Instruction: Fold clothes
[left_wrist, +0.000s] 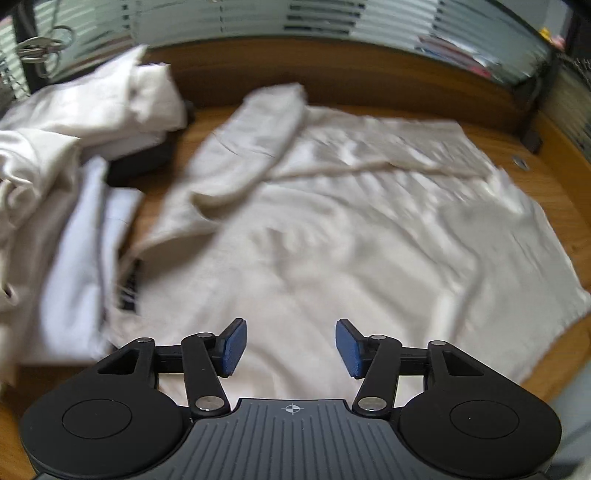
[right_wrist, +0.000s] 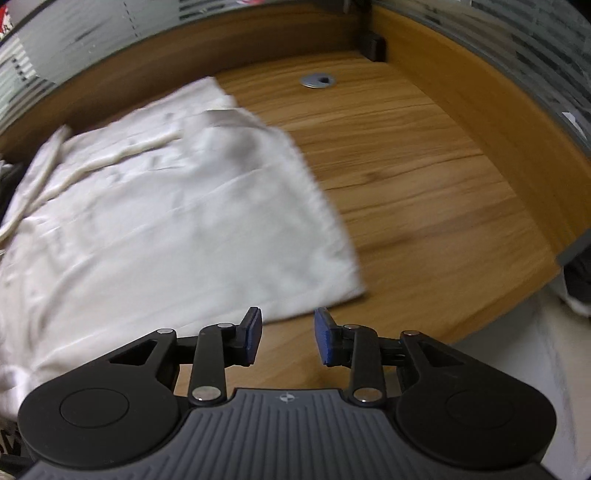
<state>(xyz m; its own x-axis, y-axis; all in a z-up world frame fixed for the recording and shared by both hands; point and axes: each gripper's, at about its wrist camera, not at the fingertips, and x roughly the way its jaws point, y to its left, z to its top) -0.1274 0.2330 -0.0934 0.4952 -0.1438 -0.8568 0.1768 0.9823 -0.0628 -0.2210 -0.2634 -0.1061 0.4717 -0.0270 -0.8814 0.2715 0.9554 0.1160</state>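
A cream garment (left_wrist: 351, 229) lies spread flat on the wooden table (left_wrist: 546, 177), one sleeve (left_wrist: 255, 144) folded over its upper left part. My left gripper (left_wrist: 290, 347) hovers above the garment's near portion, jaws apart, nothing between the blue pads (left_wrist: 233, 347). In the right wrist view the same garment (right_wrist: 177, 221) covers the left half of the table (right_wrist: 424, 184). My right gripper (right_wrist: 288, 338) hangs over the bare wood just past the garment's near right corner, jaws apart and holding nothing.
A heap of pale clothes (left_wrist: 66, 155) is piled at the left, over something dark. A metal cable grommet (right_wrist: 318, 80) sits in the tabletop at the back right. A raised wooden rim (right_wrist: 498, 110) and frosted glass panels border the table. The table's near right edge (right_wrist: 517, 306) drops to a light floor.
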